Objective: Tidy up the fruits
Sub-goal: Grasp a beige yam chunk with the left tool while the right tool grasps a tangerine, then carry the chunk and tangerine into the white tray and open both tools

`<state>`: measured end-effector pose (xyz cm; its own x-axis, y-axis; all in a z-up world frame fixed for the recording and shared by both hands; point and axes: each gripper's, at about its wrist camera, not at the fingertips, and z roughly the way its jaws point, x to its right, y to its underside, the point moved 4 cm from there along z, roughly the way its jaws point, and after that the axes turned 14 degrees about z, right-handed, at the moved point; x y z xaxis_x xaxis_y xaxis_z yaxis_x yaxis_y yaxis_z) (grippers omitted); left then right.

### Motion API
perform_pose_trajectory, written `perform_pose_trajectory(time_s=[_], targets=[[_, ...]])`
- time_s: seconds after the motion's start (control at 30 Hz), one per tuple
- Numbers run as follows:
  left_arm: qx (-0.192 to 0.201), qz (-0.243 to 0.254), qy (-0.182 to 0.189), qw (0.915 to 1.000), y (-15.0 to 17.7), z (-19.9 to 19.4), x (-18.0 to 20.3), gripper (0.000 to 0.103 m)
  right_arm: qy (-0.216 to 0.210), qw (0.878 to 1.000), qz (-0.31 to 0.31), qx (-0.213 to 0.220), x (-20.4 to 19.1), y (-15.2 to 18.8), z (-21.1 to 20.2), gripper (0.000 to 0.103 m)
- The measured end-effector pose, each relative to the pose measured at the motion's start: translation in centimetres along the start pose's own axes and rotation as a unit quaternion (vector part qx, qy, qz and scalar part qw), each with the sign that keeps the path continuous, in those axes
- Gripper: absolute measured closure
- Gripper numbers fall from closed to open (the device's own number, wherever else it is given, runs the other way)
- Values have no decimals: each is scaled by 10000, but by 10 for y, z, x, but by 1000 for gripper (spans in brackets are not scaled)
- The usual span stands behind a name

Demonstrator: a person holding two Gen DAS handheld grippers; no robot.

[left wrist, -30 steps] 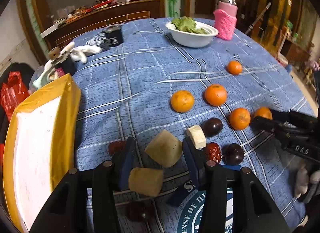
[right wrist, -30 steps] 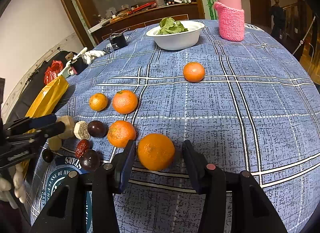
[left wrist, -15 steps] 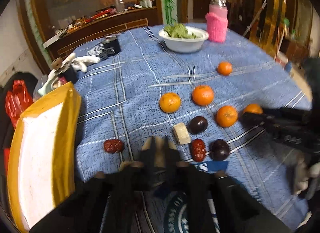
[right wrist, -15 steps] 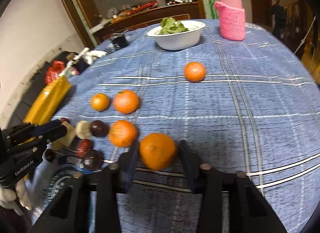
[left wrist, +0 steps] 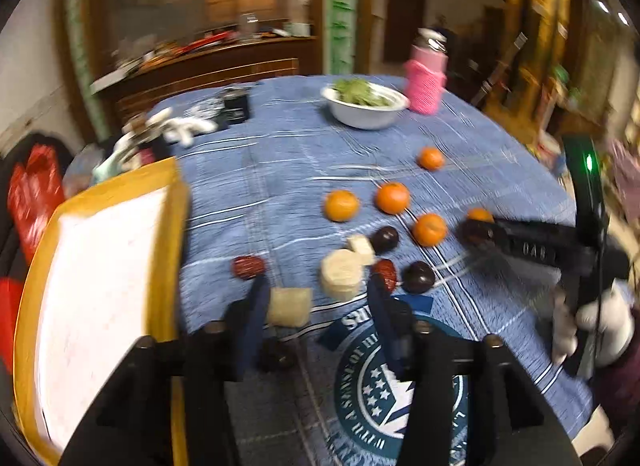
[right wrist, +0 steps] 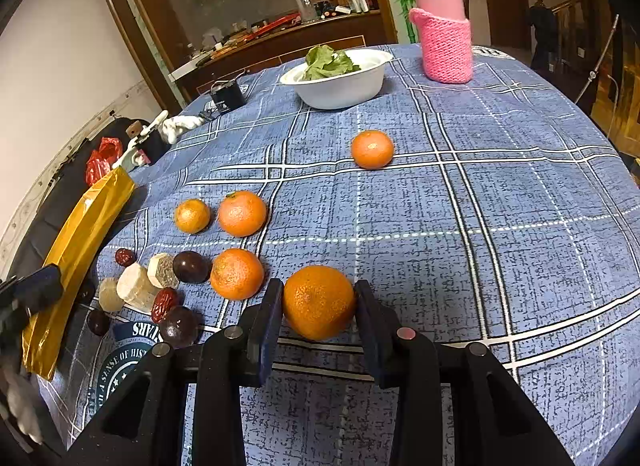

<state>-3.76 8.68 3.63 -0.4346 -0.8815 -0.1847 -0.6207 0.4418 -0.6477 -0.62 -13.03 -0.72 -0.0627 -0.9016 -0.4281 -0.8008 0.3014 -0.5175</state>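
Note:
My right gripper [right wrist: 318, 308] is shut on an orange mandarin [right wrist: 319, 302] on the blue checked cloth. Three more mandarins [right wrist: 237, 274] lie to its left and one [right wrist: 372, 149] farther back. My left gripper [left wrist: 316, 302] is open and empty. A pale cut fruit chunk [left wrist: 289, 306] lies against its left finger and a round pale chunk [left wrist: 341, 274] lies between the fingers, farther out. Dark plums [left wrist: 418, 277] and red dates [left wrist: 248, 266] lie around them. The right gripper also shows in the left wrist view [left wrist: 480, 227].
A yellow-rimmed white tray [left wrist: 168, 225] stands at the table's left edge. A white bowl of greens [right wrist: 340, 77] and a pink-sleeved bottle [right wrist: 444, 37] stand at the back. A black box [right wrist: 227, 95] and white gloves [right wrist: 180, 123] lie back left.
My left gripper closed on the pale chunk, shifted it, then opened and drew back. My right gripper closed onto the mandarin.

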Motion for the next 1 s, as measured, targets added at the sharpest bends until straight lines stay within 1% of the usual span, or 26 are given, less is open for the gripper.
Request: perform_pose_trajectory(time_s=[0.1, 0.27, 0.3, 0.33, 0.37, 0.4, 0.43, 0.47, 0.53, 0.63, 0.7, 0.73, 0.77, 0.83, 0.9, 0.93, 1.0], targets=[[-222, 341, 132, 9991, -3, 20, 13, 52, 4, 10000, 79, -41, 3, -1, 2, 64], [-556, 772, 76, 9954, -4, 55, 27, 53, -39, 9999, 106, -62, 4, -2, 3, 64], [-618, 859, 72, 9944, -3, 61, 30, 60, -55, 9999, 120, -68, 5, -2, 3, 64], [-620, 949, -69, 9935, -3, 63, 31, 71, -71, 9999, 131, -75, 5, -2, 3, 64], [-615, 977, -223, 9931, -4, 63, 31, 74, -89, 9998, 147, -83, 6, -2, 3, 64], [-609, 877, -157, 9942, -3, 62, 29, 74, -106, 9998, 163, -88, 7, -2, 3, 64], [-551, 660, -27, 9963, -4, 59, 24, 74, -117, 9997, 172, -92, 7, -2, 3, 64], [-492, 530, 10, 9974, -3, 56, 21, 74, -121, 9997, 177, -94, 7, -3, 3, 64], [-347, 320, -103, 9988, -3, 45, 13, 74, -119, 9997, 172, -92, 7, -2, 3, 64], [-17, -244, 19, 9997, 1, 13, -3, 74, -82, 9998, 146, -47, 6, -2, 1, 64], [213, -653, -128, 9976, 8, -17, -21, 74, -28, 9999, 109, 39, 5, -2, -4, 65], [309, -838, -231, 9957, 14, -31, -30, 74, -3, 9999, 105, 80, 3, -2, -9, 65], [399, -1030, -354, 9933, 21, -45, -41, 73, -100, 9997, 145, 144, -1, -2, -18, 64], [441, -1402, -691, 9867, 40, -66, -68, 73, -510, 9983, 167, 237, -19, 0, -41, 64], [288, -1659, -979, 9809, 57, -72, -92, 73, -741, 9968, -113, 288, -49, 4, -57, 64], [223, -1786, -1081, 9777, 67, -73, -101, 73, -866, 9954, -327, 264, -70, 8, -61, 64], [121, -2116, -1188, 9700, 88, -76, -120, 73, -1104, 9919, -623, 79, -105, 20, -61, 64]])
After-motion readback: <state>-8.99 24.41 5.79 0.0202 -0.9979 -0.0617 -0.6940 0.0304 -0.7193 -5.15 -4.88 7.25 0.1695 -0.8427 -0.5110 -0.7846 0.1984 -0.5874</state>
